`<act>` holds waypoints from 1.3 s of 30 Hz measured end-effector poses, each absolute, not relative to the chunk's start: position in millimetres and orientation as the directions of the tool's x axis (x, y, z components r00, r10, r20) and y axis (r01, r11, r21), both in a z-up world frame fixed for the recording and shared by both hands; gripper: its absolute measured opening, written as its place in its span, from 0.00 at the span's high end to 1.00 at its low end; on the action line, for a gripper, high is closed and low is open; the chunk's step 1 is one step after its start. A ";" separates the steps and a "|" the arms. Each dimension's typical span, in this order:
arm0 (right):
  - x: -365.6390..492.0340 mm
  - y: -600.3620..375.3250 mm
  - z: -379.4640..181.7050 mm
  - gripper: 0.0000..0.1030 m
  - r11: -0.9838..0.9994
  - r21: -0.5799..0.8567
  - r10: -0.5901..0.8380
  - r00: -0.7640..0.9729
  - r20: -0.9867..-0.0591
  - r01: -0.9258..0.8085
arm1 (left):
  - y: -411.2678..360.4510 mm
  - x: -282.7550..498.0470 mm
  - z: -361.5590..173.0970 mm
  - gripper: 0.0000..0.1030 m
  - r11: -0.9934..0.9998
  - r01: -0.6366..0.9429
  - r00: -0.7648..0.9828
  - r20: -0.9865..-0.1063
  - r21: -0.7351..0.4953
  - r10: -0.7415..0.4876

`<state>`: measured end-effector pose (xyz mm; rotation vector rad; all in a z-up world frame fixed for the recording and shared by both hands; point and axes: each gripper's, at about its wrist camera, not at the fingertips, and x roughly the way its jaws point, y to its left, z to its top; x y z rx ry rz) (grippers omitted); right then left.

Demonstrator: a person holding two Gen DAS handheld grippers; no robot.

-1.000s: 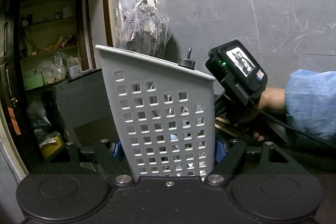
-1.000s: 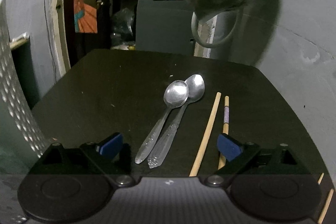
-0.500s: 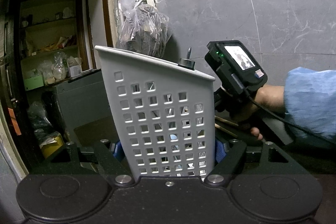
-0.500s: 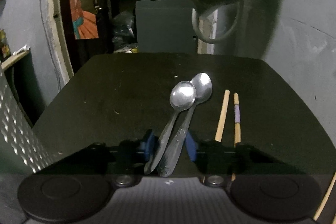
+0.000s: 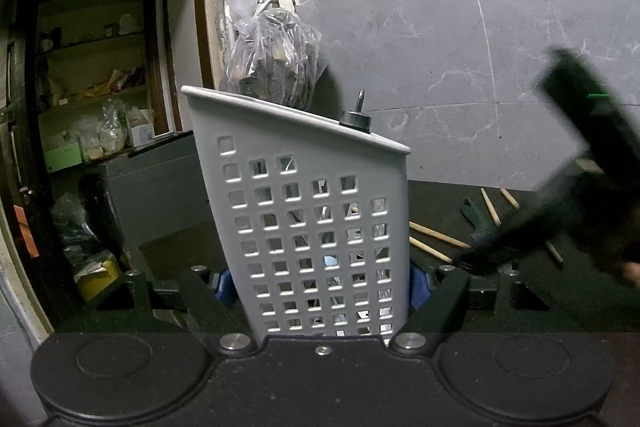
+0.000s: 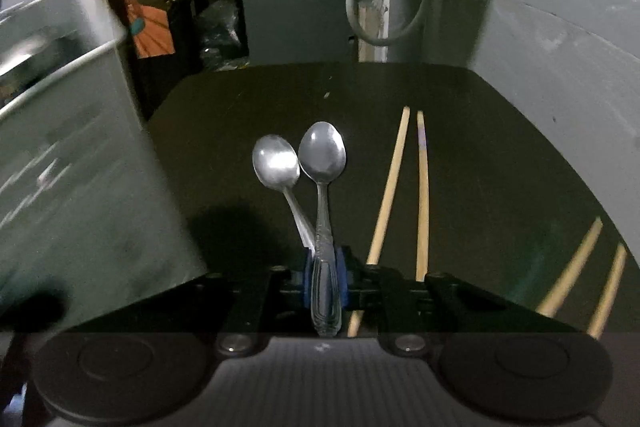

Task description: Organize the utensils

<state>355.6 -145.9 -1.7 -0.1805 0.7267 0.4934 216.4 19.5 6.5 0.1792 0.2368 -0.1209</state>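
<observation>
My left gripper [image 5: 320, 285] is shut on a white perforated utensil basket [image 5: 308, 211] that stands tilted on the dark table; a utensil handle [image 5: 356, 115] sticks out of its top. My right gripper [image 6: 325, 277] is shut on the handles of two steel spoons [image 6: 320, 163], lifted off the table, bowls pointing forward. The basket appears blurred at the left of the right wrist view [image 6: 68, 163]. The right gripper shows as a dark blur in the left wrist view [image 5: 568, 203].
Wooden chopsticks [image 6: 404, 183] lie on the table to the right of the spoons, with more [image 6: 580, 275] at the right edge and beside the basket [image 5: 436, 239]. A plastic bag [image 5: 276, 63] hangs on the marble wall behind. A doorway and shelves stand at the left.
My right gripper closed on the two spoons and lifted them off the table, swinging towards the basket. The left gripper and basket stayed still.
</observation>
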 end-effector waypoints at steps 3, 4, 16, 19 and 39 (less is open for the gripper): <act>320.9 -161.9 -2.9 0.86 0.878 0.034 0.373 0.637 -0.675 -0.478 | 19.4 216.9 6.1 0.24 0.977 0.139 0.965 -0.244 0.162 -0.097; 310.5 -167.1 -3.3 0.86 0.883 0.043 0.372 0.639 -0.673 -0.468 | 19.3 216.9 6.1 0.24 0.977 0.139 0.965 -0.244 0.162 -0.097; 214.2 -195.2 -7.2 0.84 0.889 0.235 0.445 0.618 -0.649 -0.393 | 16.3 215.2 5.8 0.24 0.974 0.149 0.964 -0.244 0.170 -0.105; 208.3 -191.7 -5.3 0.80 0.867 0.264 0.486 0.594 -0.642 -0.423 | 15.5 214.2 5.4 0.24 0.974 0.150 0.964 -0.243 0.170 -0.106; 326.9 -166.7 -5.3 0.40 0.705 0.188 0.621 0.467 -0.629 -0.684 | 12.5 211.8 5.8 0.24 0.973 0.144 0.965 -0.245 0.177 -0.099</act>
